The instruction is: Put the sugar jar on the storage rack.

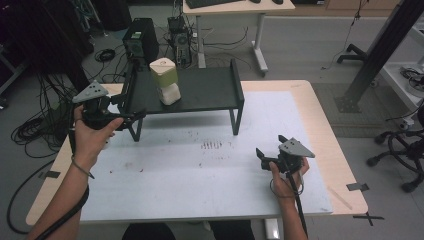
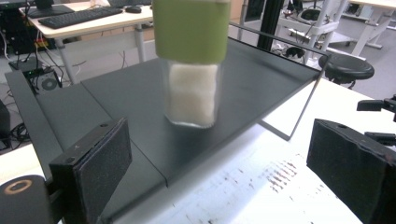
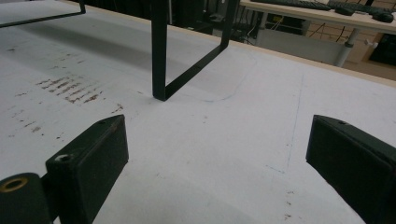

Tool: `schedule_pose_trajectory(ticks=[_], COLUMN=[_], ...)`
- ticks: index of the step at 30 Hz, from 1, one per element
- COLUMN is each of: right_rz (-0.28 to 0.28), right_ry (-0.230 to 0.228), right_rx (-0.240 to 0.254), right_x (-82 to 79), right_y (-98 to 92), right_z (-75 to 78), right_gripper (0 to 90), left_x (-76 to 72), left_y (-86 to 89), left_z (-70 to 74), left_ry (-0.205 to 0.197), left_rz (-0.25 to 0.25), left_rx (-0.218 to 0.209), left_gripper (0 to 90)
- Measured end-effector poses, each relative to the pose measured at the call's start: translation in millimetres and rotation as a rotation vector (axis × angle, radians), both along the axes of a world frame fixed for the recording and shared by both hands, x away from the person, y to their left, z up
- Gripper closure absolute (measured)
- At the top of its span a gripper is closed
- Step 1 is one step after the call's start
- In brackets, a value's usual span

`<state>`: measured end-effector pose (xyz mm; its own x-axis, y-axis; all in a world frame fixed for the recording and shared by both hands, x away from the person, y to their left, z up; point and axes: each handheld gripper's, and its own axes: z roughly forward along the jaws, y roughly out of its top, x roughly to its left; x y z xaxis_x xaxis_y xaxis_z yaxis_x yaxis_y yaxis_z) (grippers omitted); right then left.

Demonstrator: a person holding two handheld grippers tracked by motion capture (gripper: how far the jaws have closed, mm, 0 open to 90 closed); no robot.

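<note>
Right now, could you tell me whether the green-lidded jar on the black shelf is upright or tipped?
Upright. The jar stands on its base on the black shelf, green lid on top, white contents inside.

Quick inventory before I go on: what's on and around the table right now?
jar: 1, clear with green lid and white contents, on the shelf's left part
shelf: 1, black, raised on legs at the table's far side
table: 1, white top with brown marks
desk: 1, pale, behind, with keyboard
chair: 1, black, right of the table
left gripper: 1, black, open, at the shelf's left end
right gripper: 1, black, open, over the table's right part
</note>
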<state>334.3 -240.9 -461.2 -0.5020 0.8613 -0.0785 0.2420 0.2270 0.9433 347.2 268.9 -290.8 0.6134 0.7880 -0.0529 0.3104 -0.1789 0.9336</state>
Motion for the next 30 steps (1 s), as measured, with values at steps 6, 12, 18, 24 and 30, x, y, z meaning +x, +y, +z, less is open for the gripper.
schedule_pose_trajectory(ticks=[6,12,18,24,30], right_rz=[-0.002,-0.007,-0.014,-0.005,-0.007], right_ry=[0.005,0.008,0.005,0.005,0.01], right_rx=[-0.006,-0.007,-0.014,-0.028,-0.02], right_x=[-0.4,-0.4,-1.1,-0.7,-0.8], right_y=[0.7,0.7,0.6,2.3,1.6], right_z=[0.0,-0.2,0.1,0.0,-0.1], right_gripper=[5.7,5.8,5.7,5.8,5.8], left_x=[-12.8,-20.6,-27.7,-33.3,-36.2], left_y=[3.1,5.0,5.4,4.8,4.6], left_z=[-12.8,-27.1,-43.6,-55.3,-64.3], left_ry=[0.009,0.018,0.019,0.018,0.021], left_rz=[0.004,0.008,-0.002,0.001,-0.008], left_rx=[-0.003,-0.009,-0.007,-0.017,-0.002], left_gripper=[6.9,6.9,7.0,7.0,6.9])
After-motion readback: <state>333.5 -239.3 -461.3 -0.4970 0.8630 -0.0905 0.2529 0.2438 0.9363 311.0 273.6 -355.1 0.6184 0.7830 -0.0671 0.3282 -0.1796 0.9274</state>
